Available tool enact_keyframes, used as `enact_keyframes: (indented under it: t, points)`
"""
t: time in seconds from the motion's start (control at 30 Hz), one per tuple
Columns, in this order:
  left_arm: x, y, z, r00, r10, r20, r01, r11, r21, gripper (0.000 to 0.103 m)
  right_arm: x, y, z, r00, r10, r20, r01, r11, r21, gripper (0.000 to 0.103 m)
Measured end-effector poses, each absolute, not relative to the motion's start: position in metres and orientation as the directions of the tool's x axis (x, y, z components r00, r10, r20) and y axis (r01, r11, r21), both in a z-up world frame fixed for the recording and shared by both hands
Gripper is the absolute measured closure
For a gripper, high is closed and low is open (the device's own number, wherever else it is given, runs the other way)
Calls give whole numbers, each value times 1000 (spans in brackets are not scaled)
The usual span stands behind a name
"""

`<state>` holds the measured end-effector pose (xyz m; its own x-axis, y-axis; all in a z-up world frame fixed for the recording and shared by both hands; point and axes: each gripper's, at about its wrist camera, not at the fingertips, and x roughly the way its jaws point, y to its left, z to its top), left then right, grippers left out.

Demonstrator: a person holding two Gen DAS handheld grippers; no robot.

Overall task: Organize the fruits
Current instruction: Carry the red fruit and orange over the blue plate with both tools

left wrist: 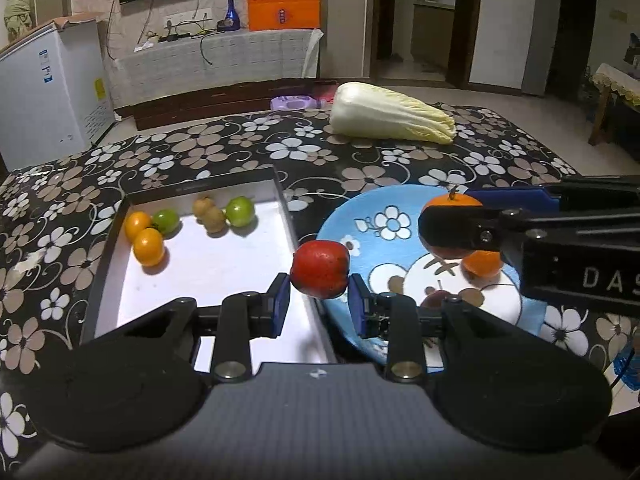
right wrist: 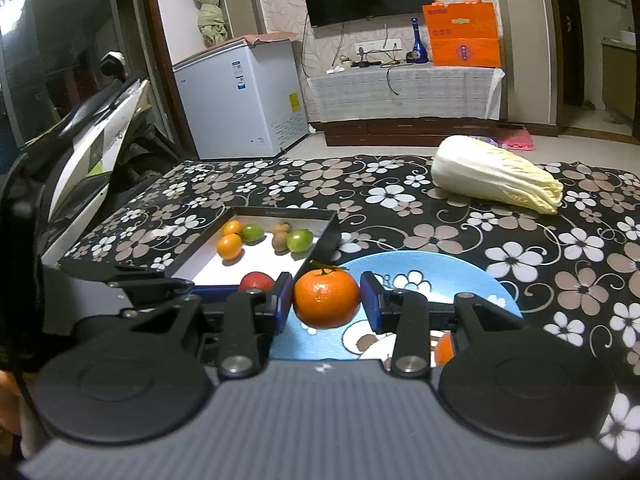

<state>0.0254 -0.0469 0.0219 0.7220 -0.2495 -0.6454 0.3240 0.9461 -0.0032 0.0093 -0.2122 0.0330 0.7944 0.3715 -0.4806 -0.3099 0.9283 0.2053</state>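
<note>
Beside the shallow white-floored black tray (left wrist: pixel 120 264) holding six small fruits, left gripper (left wrist: pixel 319 300) jaws pinch a red apple (left wrist: pixel 320 268); right gripper (right wrist: pixel 326 300) jaws pinch an orange mandarin (right wrist: pixel 326 298); another mandarin (left wrist: pixel 484 263) waits on the blue plate (left wrist: pixel 360 208).

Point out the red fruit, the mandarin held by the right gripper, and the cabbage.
Red fruit (left wrist: pixel 320 268), left wrist view, middle of its front skin.
Mandarin (right wrist: pixel 326 298), right wrist view, centre of its peel.
Cabbage (left wrist: pixel 384 118), left wrist view, its pale middle.
</note>
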Motion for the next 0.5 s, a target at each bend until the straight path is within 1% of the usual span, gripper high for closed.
enact_keyframes:
  t: [0.5]
  points:
    - [26, -67, 18, 705, -293, -646, 365, 931, -23, 67, 8, -237, 28, 809, 311, -498, -246, 950, 193, 63]
